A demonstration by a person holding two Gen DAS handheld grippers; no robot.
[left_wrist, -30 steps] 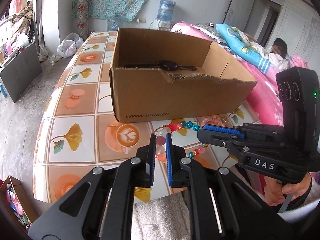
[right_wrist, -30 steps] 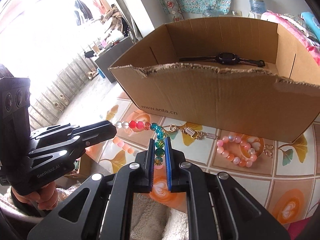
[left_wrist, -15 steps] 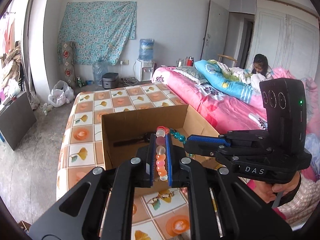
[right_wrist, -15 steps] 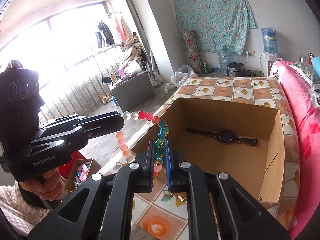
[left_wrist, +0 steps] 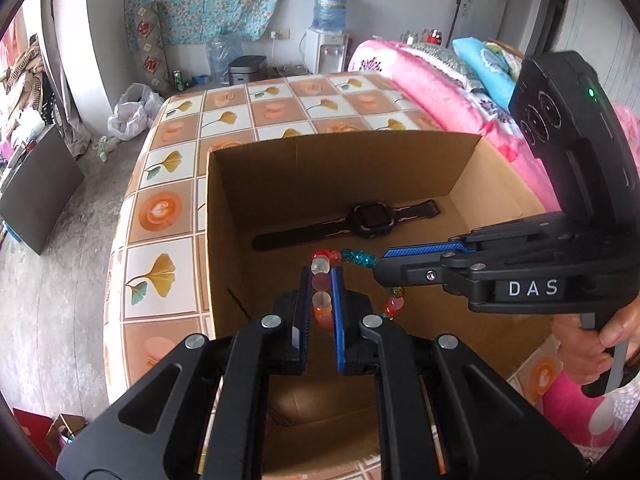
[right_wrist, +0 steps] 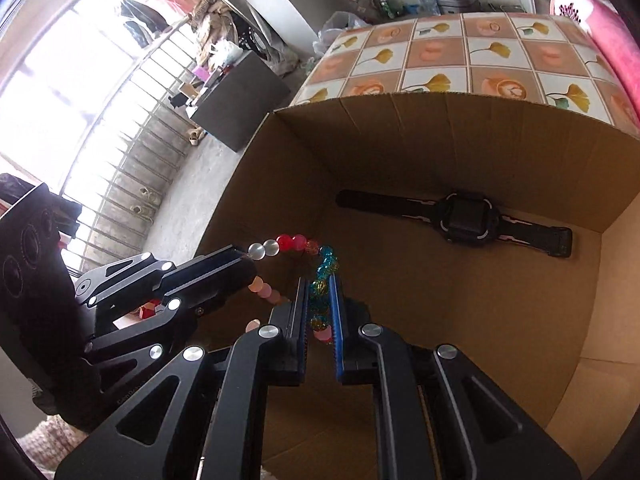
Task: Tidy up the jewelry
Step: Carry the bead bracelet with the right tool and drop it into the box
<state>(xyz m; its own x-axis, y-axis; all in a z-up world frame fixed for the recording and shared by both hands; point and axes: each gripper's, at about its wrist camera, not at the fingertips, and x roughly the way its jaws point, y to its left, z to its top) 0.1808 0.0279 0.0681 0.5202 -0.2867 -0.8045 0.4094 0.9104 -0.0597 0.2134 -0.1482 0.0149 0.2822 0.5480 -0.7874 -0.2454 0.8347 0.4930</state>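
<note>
A bead necklace (left_wrist: 322,276) of clear, pink, red and teal beads hangs stretched between both grippers, above the inside of an open cardboard box (left_wrist: 280,184). My left gripper (left_wrist: 321,280) is shut on its clear and pink beads. My right gripper (right_wrist: 322,292) is shut on its teal and yellow beads (right_wrist: 320,288). In the left wrist view the right gripper (left_wrist: 380,266) reaches in from the right, held by a hand (left_wrist: 592,344). In the right wrist view the left gripper (right_wrist: 244,258) comes in from the left. A black watch (left_wrist: 360,220) lies flat on the box floor by the far wall.
The box (right_wrist: 400,128) stands on a table (left_wrist: 160,216) with a tile-pattern cloth of leaves and coffee cups. A pink bed (left_wrist: 432,88) runs along the table's right side. Bare concrete floor (left_wrist: 48,280) and a dark cabinet (left_wrist: 36,188) lie to the left.
Both grippers lifted the necklace off the tablecloth in front of the box and carried it forward over the near wall. It now hangs above the box floor, near the watch.
</note>
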